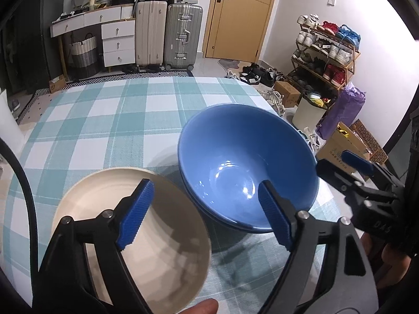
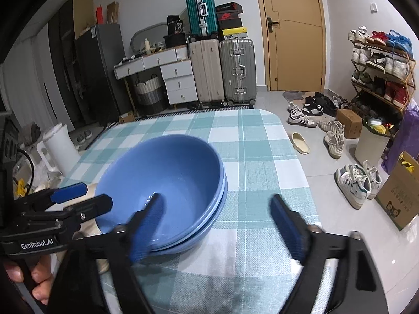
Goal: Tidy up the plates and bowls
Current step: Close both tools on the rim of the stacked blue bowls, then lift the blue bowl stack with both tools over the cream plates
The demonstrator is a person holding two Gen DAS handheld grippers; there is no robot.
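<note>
A blue bowl (image 1: 235, 157) sits nested in a second blue bowl on the checked tablecloth (image 1: 104, 120); the pair also shows in the right wrist view (image 2: 170, 178). A cream bowl (image 1: 162, 248) stands just left of them, near the front. My left gripper (image 1: 204, 209) is open, its left finger over the cream bowl and its right finger over the blue bowl's near rim. My right gripper (image 2: 217, 225) is open, straddling the blue bowls' right rim. It also shows in the left wrist view (image 1: 348, 164), at the right beside the bowls.
The table's far edge (image 2: 235, 111) and right edge (image 2: 301, 157) drop to a tiled floor with shoes (image 2: 353, 180), a bin (image 2: 371, 144) and cardboard boxes (image 2: 400, 196). A white kettle (image 2: 59, 149) stands left of the table. Suitcases (image 2: 222, 70) and drawers stand at the back.
</note>
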